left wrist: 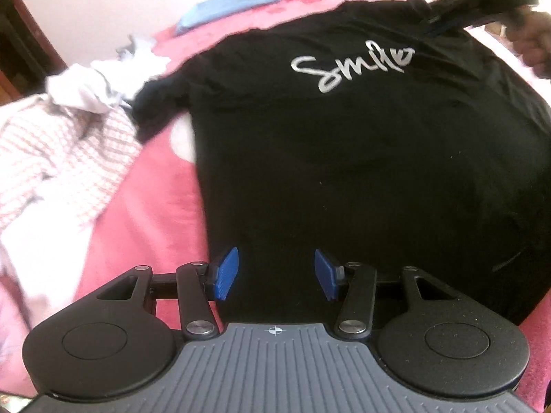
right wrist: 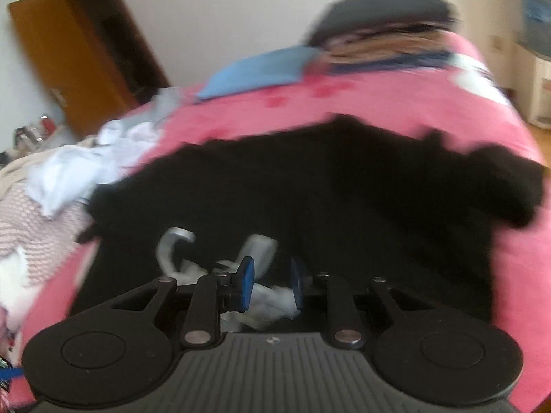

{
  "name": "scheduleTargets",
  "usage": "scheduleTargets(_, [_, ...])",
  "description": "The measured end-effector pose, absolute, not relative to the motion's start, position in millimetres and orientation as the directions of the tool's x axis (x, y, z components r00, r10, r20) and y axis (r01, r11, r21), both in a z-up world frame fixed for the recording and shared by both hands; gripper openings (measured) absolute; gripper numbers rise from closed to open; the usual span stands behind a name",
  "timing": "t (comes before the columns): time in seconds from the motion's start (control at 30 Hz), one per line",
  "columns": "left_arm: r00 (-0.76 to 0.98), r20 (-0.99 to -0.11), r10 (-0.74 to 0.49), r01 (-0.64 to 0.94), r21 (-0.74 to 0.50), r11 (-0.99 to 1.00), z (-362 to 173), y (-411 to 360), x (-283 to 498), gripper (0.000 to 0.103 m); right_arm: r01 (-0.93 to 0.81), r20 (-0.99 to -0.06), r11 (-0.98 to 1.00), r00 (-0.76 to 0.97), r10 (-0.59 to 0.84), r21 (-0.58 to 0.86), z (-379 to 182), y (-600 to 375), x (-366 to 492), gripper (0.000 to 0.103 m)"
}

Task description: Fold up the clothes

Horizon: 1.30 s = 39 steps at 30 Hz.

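Your left gripper (left wrist: 276,273) hovers open over the black shirt (left wrist: 361,158). Your right gripper (right wrist: 272,284), also open, hangs above its blurred lettering.

A pink bedspread (left wrist: 144,206) covers the bed, dotted with darker red marks near its far side. A flat blue pillow (right wrist: 261,69) lies at the far edge, beside a white wall (right wrist: 224,10). A brown wooden door (right wrist: 69,58) stands open at the left of the room in the right wrist view. At the far right, a strip of wooden floor (right wrist: 544,137) shows beyond the bed.
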<state>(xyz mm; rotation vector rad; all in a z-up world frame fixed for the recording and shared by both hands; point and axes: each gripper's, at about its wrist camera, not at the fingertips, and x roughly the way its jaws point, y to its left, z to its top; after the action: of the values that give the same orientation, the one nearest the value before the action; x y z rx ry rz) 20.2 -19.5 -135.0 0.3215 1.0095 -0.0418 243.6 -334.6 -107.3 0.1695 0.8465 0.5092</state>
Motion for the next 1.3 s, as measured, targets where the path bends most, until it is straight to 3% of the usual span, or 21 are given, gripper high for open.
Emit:
scheduleTargets(0.2, [0.497,-0.864,0.086,0.172,0.195,0.966,-159.0,-8.1,40.7,0.049,-0.327,-0.629,0.894,0.635,0.449,0.307,-65.9,-409.3,205.2,0.025])
scheduleTargets(0.33, [0.524,-0.850,0.049,0.202,0.180,0.963,-167.1,-5.1,43.0,0.050,-0.449,-0.647,0.851,0.569,0.508,0.274,-58.2,-400.8,164.1,0.025])
scheduleTargets(0.53, [0.558,-0.830,-0.010,0.255,0.160,0.954,-169.2,2.6,43.8,0.053,-0.544,-0.712,0.782,0.415,0.566,0.305,-89.3,-385.9,85.5,0.025])
scheduleTargets(0.7, [0.561,-0.827,-0.037,0.283,0.149,0.948,-167.9,6.1,44.3,0.053,-0.511,-0.878,0.846,0.323,0.353,0.152,-123.2,-402.6,23.9,0.022])
scheduleTargets(0.83, [0.567,-0.823,-0.043,0.301,0.158,0.940,-169.4,4.5,45.2,0.053,-0.372,-0.903,0.928,0.386,0.188,0.034,-103.3,-439.9,0.0,0.022])
scheduleTargets(0.97, [0.573,-0.818,-0.040,0.313,0.173,0.934,-168.9,1.4,45.9,0.053,-0.476,-0.853,0.878,0.437,0.287,0.051,-87.7,-408.7,-1.2,0.022])
scheduleTargets(1.1, [0.587,-0.809,-0.029,0.310,0.192,0.931,-166.1,2.7,45.0,0.053,-0.678,-0.858,0.732,0.339,0.386,0.061,-110.9,-358.6,-9.5,0.021])
scheduleTargets(1.2, [0.598,-0.802,-0.007,0.300,0.215,0.929,-165.3,6.7,42.8,0.053,-0.714,-0.908,0.696,0.335,0.252,-0.070,-129.5,-373.6,-19.7,0.021])
scheduleTargets(1.3, [0.596,-0.803,0.010,0.283,0.222,0.933,-165.7,12.1,40.7,0.053,-0.679,-0.901,0.729,0.368,0.230,-0.091,-115.7,-381.6,-13.6,0.020])
